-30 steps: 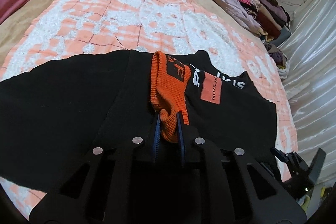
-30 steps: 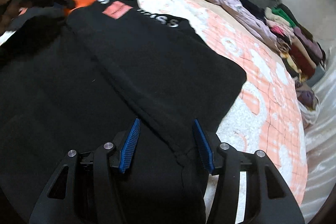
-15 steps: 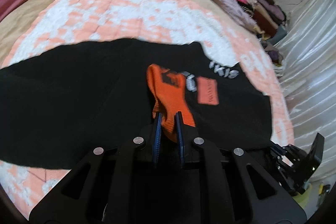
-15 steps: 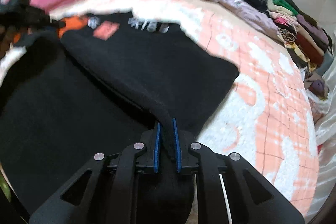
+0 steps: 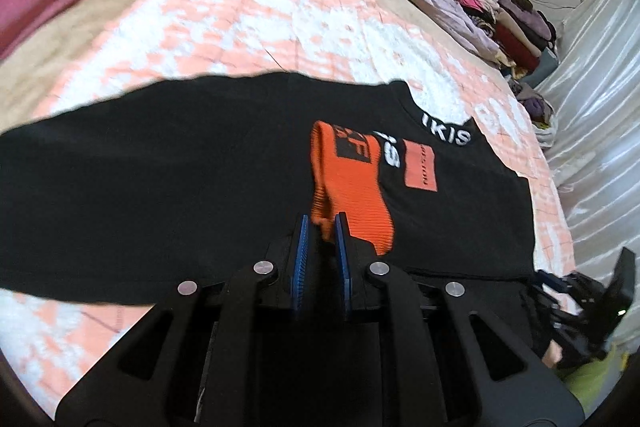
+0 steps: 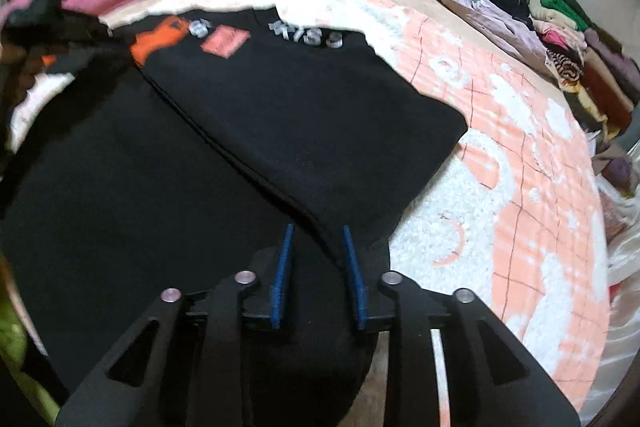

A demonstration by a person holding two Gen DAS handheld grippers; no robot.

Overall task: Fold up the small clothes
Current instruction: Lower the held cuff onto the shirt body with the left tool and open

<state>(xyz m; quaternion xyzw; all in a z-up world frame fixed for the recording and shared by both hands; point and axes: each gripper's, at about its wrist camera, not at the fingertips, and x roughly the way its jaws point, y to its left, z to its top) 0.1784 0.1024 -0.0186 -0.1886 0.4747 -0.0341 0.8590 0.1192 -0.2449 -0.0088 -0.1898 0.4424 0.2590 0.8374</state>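
Left gripper [image 5: 322, 223] pinches orange cuff [image 5: 352, 195] of black garment [image 5: 160, 179]; right gripper [image 6: 316, 239] jaws opening, garment's hem between them at six o'clock.

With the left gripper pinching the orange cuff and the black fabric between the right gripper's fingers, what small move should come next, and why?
Probably let the right gripper draw clear of the black garment: its jaws are opening, the fold edge lies loosely between them, and that side looks laid flat on the quilt. The left gripper is shut on the orange cuff, so it can finish that sleeve.
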